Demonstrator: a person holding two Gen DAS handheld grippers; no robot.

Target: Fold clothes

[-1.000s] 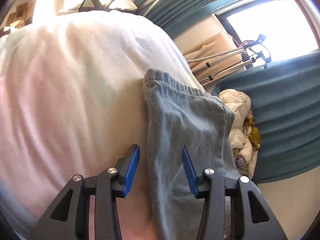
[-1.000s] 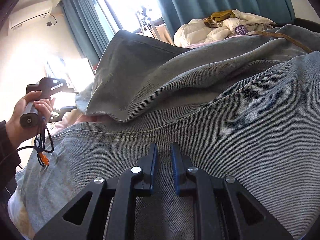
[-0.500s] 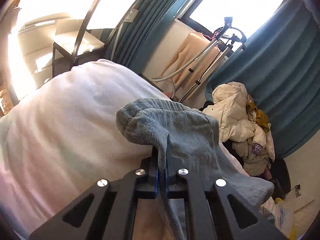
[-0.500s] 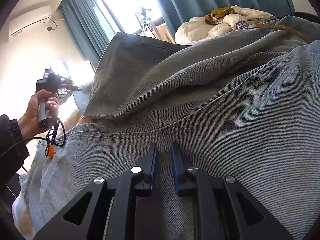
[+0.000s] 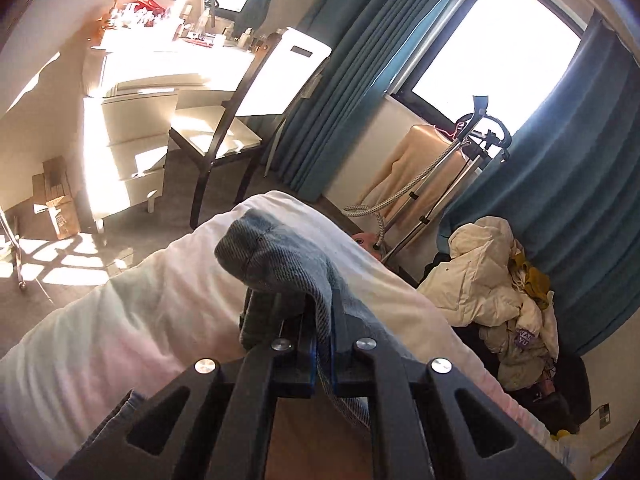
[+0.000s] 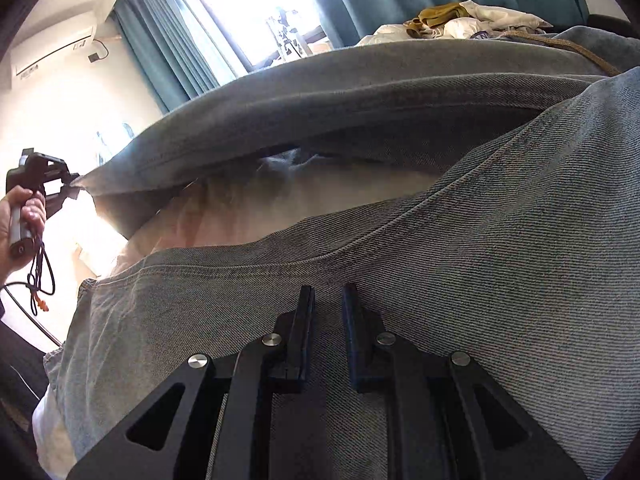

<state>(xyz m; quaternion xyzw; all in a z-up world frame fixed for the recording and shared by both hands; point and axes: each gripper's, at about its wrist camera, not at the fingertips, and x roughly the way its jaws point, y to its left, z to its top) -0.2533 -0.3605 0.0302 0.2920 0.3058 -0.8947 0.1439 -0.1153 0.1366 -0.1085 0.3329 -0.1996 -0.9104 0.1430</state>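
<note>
So the denim jeans [image 6: 460, 280] are spread over a white duvet [image 5: 132, 320] on the bed, one leg pulled up off it. Left hand-held gripper [image 5: 324, 344] is clamped on that leg's hem, lifted above the bedding. Right hand-held gripper [image 6: 328, 300] sits on the denim, jaws a narrow gap apart, nothing pinched. Teal curtains [image 5: 560, 184] and a clothes pile [image 5: 492, 280] behind

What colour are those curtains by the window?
The curtains are a deep teal blue, plain with no pattern; the left wrist view shows them best.
</note>
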